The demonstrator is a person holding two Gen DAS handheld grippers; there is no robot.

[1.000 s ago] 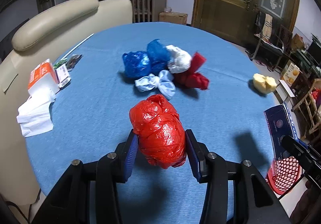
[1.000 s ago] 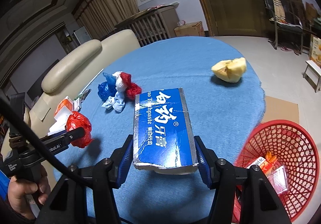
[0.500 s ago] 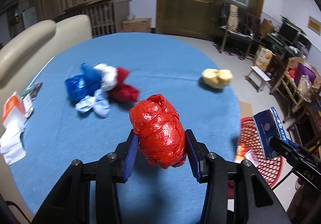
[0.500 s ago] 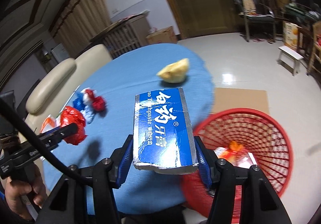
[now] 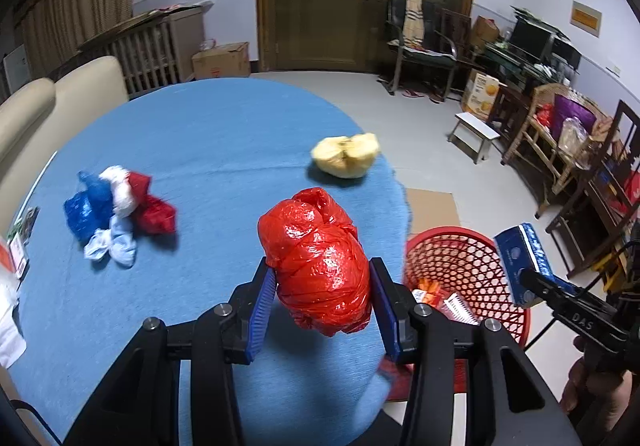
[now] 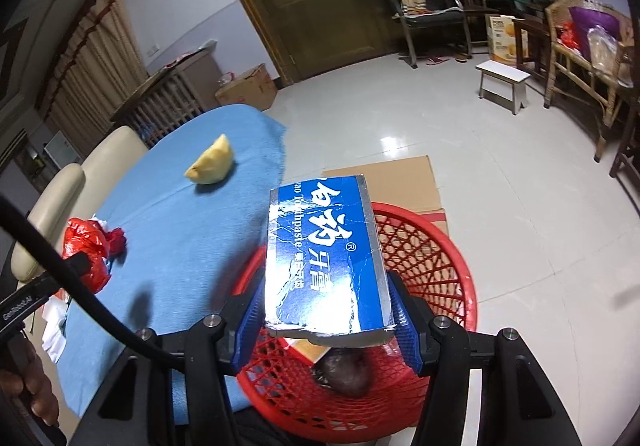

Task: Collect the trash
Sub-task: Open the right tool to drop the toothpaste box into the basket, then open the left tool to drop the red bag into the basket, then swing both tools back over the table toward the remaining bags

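Note:
My left gripper is shut on a crumpled red plastic bag, held above the near edge of the blue-clothed round table. My right gripper is shut on a blue toothpaste box, which hangs over the red mesh basket on the floor beside the table. The basket holds some trash, among it a dark lump. A yellow crumpled piece and a cluster of blue, white and red bags lie on the table.
A beige chair stands at the table's left. Flat cardboard lies on the tiled floor behind the basket. A small stool, wooden chairs and cluttered furniture line the right wall. White papers sit at the table's left edge.
Both grippers have swung right, from over the table toward the red basket. The toothpaste box now hangs over the basket; the red bag has come near the table's edge beside it.

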